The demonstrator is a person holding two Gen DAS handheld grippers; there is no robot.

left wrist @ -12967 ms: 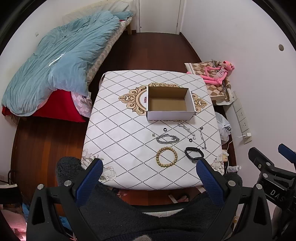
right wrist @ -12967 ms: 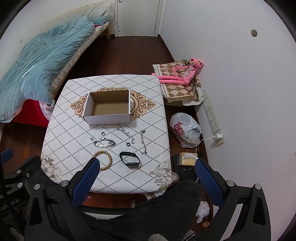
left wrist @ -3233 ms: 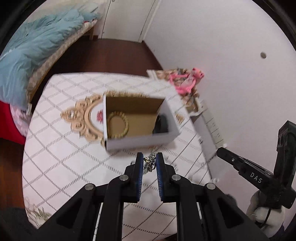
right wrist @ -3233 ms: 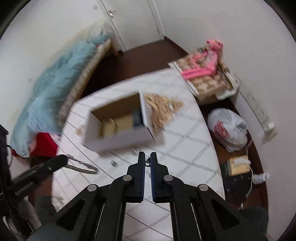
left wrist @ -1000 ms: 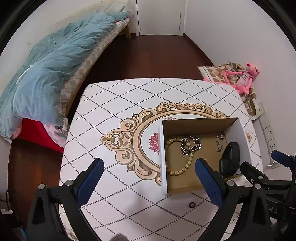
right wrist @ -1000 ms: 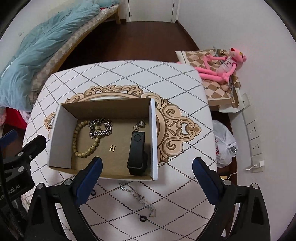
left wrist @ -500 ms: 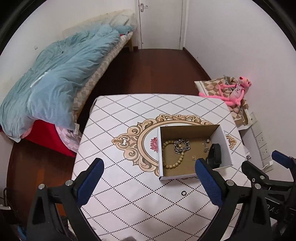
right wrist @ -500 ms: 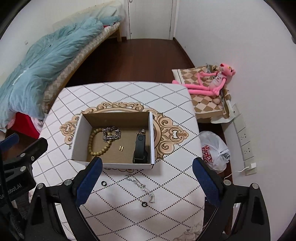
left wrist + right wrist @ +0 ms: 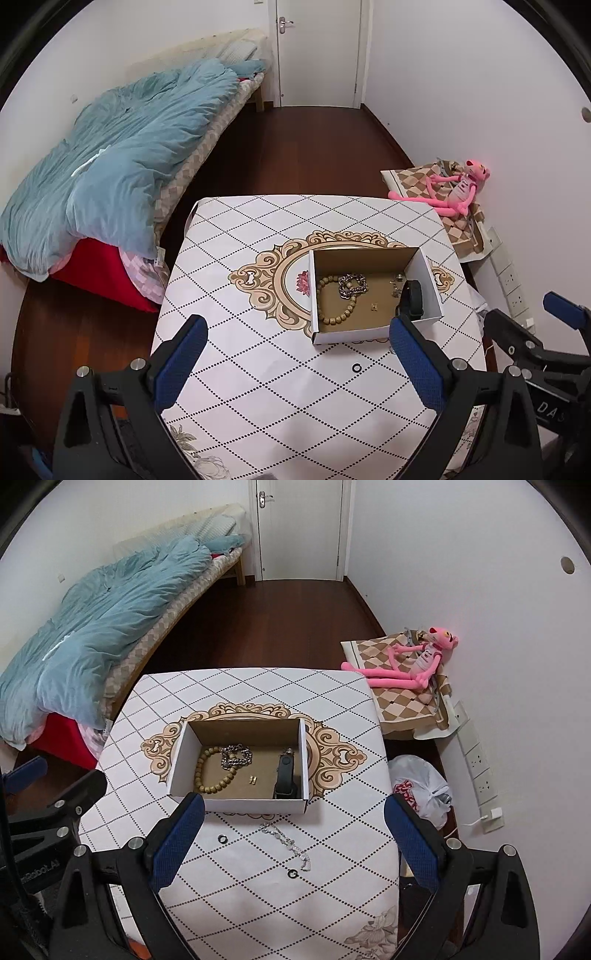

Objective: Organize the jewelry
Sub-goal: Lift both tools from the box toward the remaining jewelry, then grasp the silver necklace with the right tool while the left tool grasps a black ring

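A white cardboard box (image 9: 236, 805) stands on the patterned table (image 9: 258, 893); it also shows in the left wrist view (image 9: 351, 336). Inside lie a wooden bead bracelet (image 9: 212, 771), a silver chain bracelet (image 9: 236, 757), a black band (image 9: 285, 777), a small gold piece (image 9: 253, 779) and a small silver piece (image 9: 289, 752). In front of the box on the table lie a thin silver chain (image 9: 286, 842) and two small black rings (image 9: 222, 838) (image 9: 291, 873). My left gripper (image 9: 295, 362) and right gripper (image 9: 291, 842) are both open and empty, held high above the table's near side.
A bed with a blue duvet (image 9: 92, 627) stands to the left. A pink plush toy (image 9: 413, 664) lies on a checked cushion by the right wall, with a white plastic bag (image 9: 421, 794) and wall sockets (image 9: 476, 760) below it. A door (image 9: 299, 528) is at the back.
Both grippers have pulled back and up from the box, so the table and box look smaller and farther. The jewelry in the box and on the table has not moved.
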